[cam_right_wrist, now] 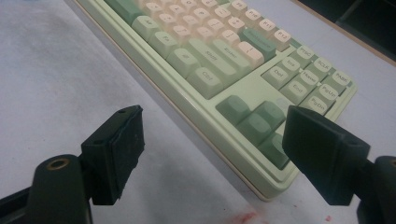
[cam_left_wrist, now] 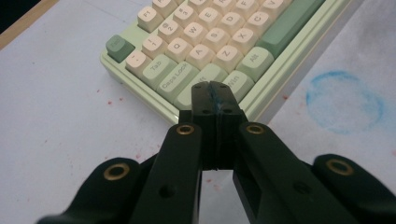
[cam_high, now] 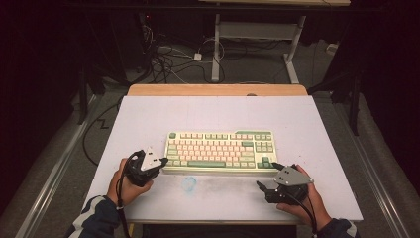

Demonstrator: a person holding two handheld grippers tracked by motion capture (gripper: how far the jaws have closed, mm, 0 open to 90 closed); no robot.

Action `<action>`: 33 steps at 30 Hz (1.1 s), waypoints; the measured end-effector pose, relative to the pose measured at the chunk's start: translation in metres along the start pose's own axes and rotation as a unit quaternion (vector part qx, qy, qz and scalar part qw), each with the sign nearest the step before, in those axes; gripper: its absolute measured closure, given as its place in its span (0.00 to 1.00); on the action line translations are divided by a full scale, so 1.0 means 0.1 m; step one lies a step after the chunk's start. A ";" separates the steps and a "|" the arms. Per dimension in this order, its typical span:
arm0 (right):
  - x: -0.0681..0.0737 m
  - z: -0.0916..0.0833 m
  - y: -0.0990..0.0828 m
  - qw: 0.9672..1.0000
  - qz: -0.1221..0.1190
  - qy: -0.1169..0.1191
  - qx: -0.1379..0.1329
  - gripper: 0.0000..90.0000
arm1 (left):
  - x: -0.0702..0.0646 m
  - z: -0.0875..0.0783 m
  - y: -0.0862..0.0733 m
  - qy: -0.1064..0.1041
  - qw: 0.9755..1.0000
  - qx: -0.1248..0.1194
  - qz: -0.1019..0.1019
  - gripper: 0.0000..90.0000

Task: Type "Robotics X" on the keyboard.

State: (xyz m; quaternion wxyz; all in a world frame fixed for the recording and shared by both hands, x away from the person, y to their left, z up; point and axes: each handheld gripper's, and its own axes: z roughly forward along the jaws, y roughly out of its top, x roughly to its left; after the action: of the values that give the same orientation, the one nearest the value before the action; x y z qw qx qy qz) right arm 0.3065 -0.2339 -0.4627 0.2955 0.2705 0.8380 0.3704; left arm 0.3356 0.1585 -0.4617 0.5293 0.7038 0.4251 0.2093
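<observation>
My left tongs (cam_left_wrist: 212,95), pressed together on nothing, sit at the keyboard (cam_high: 220,150)'s near-left corner, right tongs (cam_right_wrist: 224,154) spread apart at its near-right corner, keyboard's long axis running L-R across the worktop (cam_high: 148,119) btwn them

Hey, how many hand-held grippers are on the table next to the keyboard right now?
2. The left hand-held gripper, jaws shut, is at the keyboard's near-left corner; the right hand-held gripper, jaws open, is at its near-right corner.
</observation>
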 end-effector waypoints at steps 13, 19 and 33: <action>0.01 0.03 0.00 1.000 0.001 0.003 0.005 0.24 | -0.10 0.33 0.21 -0.024 1.000 0.006 -0.019 0.97; 0.01 0.04 -0.01 1.000 0.000 0.004 0.007 0.24 | -0.14 0.53 0.24 -0.024 0.999 0.025 -0.013 0.97; 0.01 0.04 -0.01 1.000 -0.001 0.007 0.009 0.24 | -0.17 0.76 0.23 -0.018 0.999 0.046 -0.009 0.97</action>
State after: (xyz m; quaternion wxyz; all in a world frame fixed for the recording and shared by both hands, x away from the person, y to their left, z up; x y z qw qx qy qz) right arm 0.3085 -0.2320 -0.4665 0.2873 0.2695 0.8439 0.3642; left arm 0.3915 0.0997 -0.4644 0.5059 0.7271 0.4309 0.1724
